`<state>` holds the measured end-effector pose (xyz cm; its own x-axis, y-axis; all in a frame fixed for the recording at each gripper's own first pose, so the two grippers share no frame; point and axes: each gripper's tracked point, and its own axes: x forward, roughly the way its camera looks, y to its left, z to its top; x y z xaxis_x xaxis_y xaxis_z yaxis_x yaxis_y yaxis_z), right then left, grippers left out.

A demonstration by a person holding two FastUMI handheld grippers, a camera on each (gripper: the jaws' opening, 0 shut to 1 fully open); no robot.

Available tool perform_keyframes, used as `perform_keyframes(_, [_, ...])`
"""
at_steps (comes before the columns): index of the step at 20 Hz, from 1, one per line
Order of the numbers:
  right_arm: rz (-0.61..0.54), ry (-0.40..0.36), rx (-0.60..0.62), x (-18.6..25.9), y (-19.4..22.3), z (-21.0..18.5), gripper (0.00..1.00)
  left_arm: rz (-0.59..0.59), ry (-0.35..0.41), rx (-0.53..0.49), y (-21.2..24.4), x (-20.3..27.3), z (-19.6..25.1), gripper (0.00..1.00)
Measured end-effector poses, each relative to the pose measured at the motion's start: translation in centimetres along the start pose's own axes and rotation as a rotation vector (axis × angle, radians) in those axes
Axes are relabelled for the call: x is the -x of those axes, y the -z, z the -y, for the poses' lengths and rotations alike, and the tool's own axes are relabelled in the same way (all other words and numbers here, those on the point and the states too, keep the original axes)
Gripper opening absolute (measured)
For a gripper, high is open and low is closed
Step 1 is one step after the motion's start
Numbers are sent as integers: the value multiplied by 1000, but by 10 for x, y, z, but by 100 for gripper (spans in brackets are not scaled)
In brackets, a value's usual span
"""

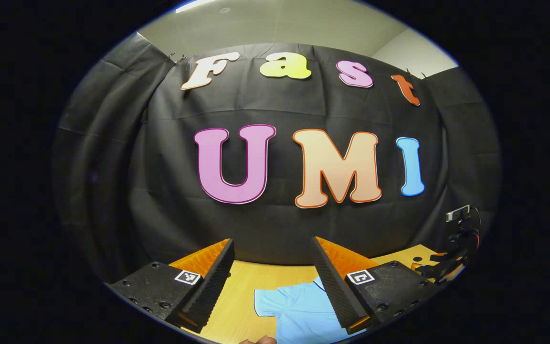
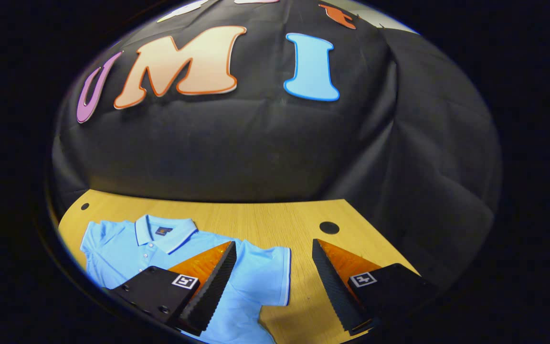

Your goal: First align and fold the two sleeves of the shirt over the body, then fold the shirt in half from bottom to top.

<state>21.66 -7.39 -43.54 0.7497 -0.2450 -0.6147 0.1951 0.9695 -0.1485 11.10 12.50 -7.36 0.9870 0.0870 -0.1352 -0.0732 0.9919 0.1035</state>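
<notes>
Both the left gripper (image 1: 272,267) and right gripper (image 2: 273,265) have fingers spread wide, holding nothing above the shirt (image 2: 256,277).

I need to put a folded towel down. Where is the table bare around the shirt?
Bare table runs between the shirt collar and the wall, and right of the sleeve toward the round hole. In the left gripper view, a black stand crowds the far right corner.

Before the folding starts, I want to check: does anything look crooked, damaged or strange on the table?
Nothing stands out. The shirt lies flat on the table, collar up, sleeves spread and unfolded. Both grippers, left and right, are open above it.
</notes>
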Motion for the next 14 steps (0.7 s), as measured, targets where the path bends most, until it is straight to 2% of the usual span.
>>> perform_keyframes(6, [-186, 36, -57, -44, 64, 12, 99, -43, -32, 9, 17, -9, -8, 95])
perform_keyframes(11, [-277, 22, -77, -55, 95, 9, 99, -69, -40, 19, 23, -11, -8, 95])
perform_keyframes(14, [-285, 5, -121, -58, 95, 6, 96, -73, -36, 18, 24, -11, -6, 95])
